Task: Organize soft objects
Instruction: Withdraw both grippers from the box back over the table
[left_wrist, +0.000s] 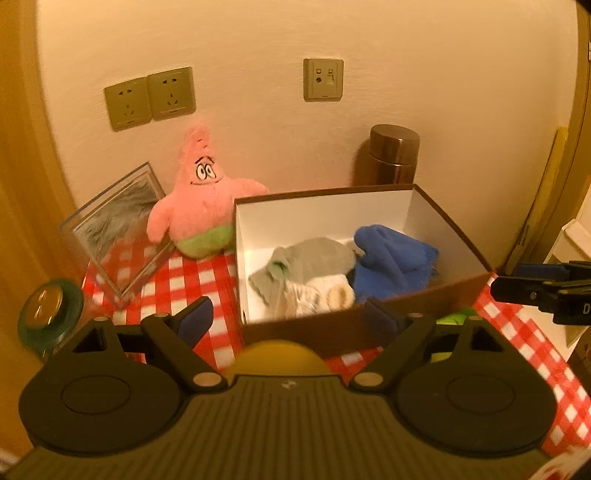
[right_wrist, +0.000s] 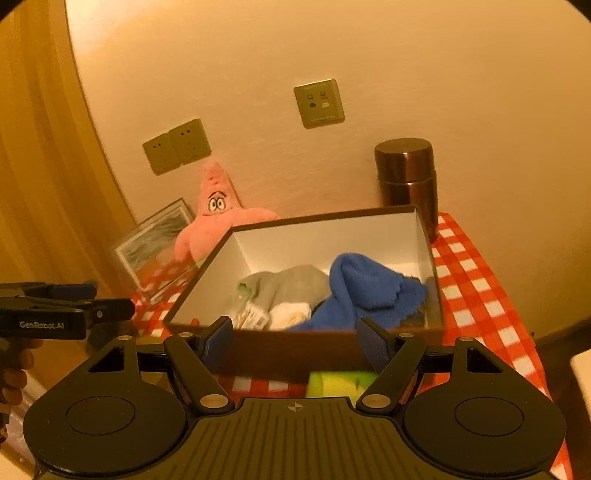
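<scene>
L gripper & R gripper wide apart, empty, level before box.

box hides green toy top | socks blurred

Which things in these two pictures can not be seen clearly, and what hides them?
- Yellow-green object, right wrist view: mostly hidden behind the right gripper; unidentifiable.
- Yellow round thing, left wrist view: blurred, cut by the left gripper.
- Pale items in the box: motion-blurred.
- Plush star: lower body hidden behind the box.
</scene>
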